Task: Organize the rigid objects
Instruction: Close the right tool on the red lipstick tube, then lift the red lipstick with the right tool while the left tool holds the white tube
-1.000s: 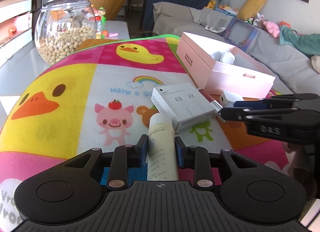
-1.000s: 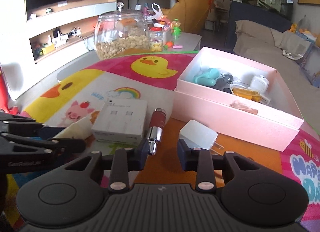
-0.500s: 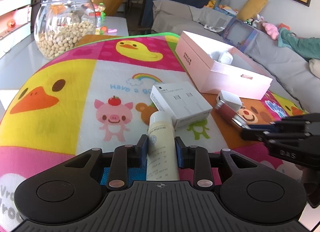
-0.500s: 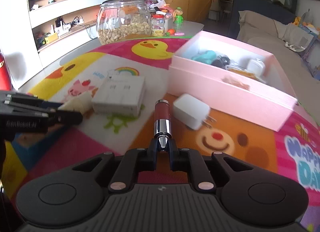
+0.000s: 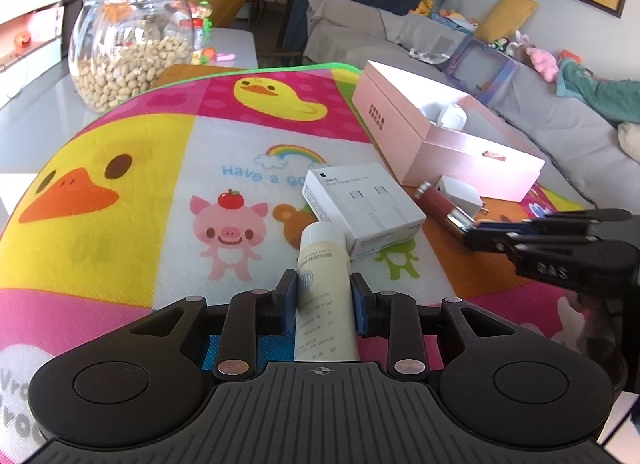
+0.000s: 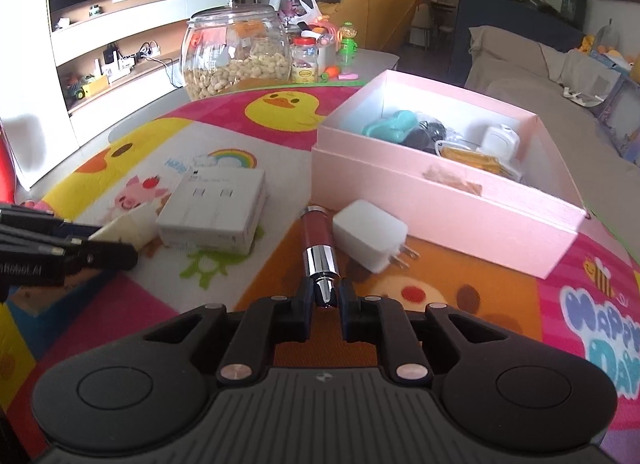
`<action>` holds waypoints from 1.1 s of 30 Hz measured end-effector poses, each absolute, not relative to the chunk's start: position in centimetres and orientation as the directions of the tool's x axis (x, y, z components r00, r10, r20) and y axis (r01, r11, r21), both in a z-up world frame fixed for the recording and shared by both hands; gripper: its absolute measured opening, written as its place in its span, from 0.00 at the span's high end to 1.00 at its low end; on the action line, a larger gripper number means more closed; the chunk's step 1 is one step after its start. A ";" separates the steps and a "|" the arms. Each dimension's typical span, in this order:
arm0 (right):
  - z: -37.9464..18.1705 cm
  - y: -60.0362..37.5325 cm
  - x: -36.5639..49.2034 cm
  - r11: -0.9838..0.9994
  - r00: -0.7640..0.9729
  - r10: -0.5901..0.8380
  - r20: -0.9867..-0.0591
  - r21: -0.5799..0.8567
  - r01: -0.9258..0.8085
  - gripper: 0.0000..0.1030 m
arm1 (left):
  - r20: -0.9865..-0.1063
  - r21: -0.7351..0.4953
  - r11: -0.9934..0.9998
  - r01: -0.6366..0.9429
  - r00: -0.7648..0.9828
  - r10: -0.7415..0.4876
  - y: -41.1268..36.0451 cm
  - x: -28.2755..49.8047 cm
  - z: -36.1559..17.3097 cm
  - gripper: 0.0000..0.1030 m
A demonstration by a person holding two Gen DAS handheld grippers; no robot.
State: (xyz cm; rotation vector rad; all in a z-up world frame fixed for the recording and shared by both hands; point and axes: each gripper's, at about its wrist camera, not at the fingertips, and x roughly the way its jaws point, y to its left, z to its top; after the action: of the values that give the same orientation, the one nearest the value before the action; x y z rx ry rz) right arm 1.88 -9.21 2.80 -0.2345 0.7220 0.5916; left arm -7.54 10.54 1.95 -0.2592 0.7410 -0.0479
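The mat (image 5: 132, 167) is a patchwork of pink, yellow, white and orange panels printed with yellow ducks, a pink pig and a rainbow. The storage box (image 6: 448, 199) is pale pink outside, white inside. The cable carton (image 5: 362, 205) is white with grey print. The tube (image 5: 325, 288) is cream with dark lettering. The pen-like cylinder (image 6: 318, 242) is dark red with a chrome end. The charger (image 6: 370, 234) is white. Both grippers are black with blue pads (image 5: 289, 298).

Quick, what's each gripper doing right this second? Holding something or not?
Left gripper: closed on the cream tube, which lies on the mat.
Right gripper: closed on the silver end of the red lipstick.
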 end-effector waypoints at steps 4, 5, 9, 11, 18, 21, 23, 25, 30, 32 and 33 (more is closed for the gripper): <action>2.8 -7.7 3.3 0.797 0.560 0.449 -0.696 0.027 -0.604 0.82 | -0.688 -0.248 0.967 -0.059 0.713 -0.133 10.5 -7.4 2.4 0.70; 2.9 -7.4 3.6 0.791 0.549 0.463 -0.696 0.045 -0.610 0.78 | -0.699 -0.237 0.970 -0.059 0.703 -0.128 10.4 -7.4 2.5 0.70; 3.2 -5.6 4.3 0.789 0.552 0.468 -0.691 0.045 -0.613 0.76 | -0.733 -0.192 0.980 -0.054 0.672 -0.107 9.8 -7.4 2.9 0.70; 3.4 -4.9 4.4 0.789 0.553 0.470 -0.688 0.047 -0.613 0.76 | -0.743 -0.174 0.984 -0.049 0.662 -0.098 9.6 -7.5 3.0 0.70; 2.9 -5.1 3.2 0.781 0.562 0.455 -0.691 0.007 -0.624 0.81 | -0.736 -0.171 0.985 -0.038 0.670 -0.102 9.6 -7.7 2.8 0.70; 3.0 -6.3 1.6 0.774 0.561 0.451 -0.694 -0.009 -0.634 0.81 | -0.728 -0.176 0.984 -0.033 0.677 -0.108 9.7 -7.9 2.7 0.70; 3.2 -7.1 0.4 0.760 0.550 0.453 -0.702 -0.018 -0.649 0.81 | -0.724 -0.173 0.985 -0.023 0.681 -0.111 9.7 -8.1 2.6 0.70; 3.4 -7.6 -0.4 0.744 0.535 0.458 -0.710 -0.024 -0.668 0.81 | -0.721 -0.172 0.985 -0.022 0.684 -0.111 9.7 -8.1 2.6 0.70; 4.0 -7.2 0.0 0.755 0.564 0.451 -0.691 -0.041 -0.654 0.76 | -0.723 -0.146 0.989 -0.011 0.684 -0.099 9.4 -8.2 2.6 0.71; 3.8 -6.7 1.1 0.767 0.561 0.453 -0.693 -0.018 -0.641 0.76 | -0.728 -0.152 0.988 -0.016 0.678 -0.101 9.4 -8.3 2.7 0.71; 3.6 -6.5 1.6 0.769 0.552 0.457 -0.697 -0.003 -0.639 0.76 | -0.731 -0.163 0.986 -0.022 0.674 -0.106 9.5 -8.3 2.8 0.71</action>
State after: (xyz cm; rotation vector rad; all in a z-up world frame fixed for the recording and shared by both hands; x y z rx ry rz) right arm 1.62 -6.50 3.64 -0.2697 0.7387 0.6574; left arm -8.34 9.49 2.81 -0.1630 0.8311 -0.0476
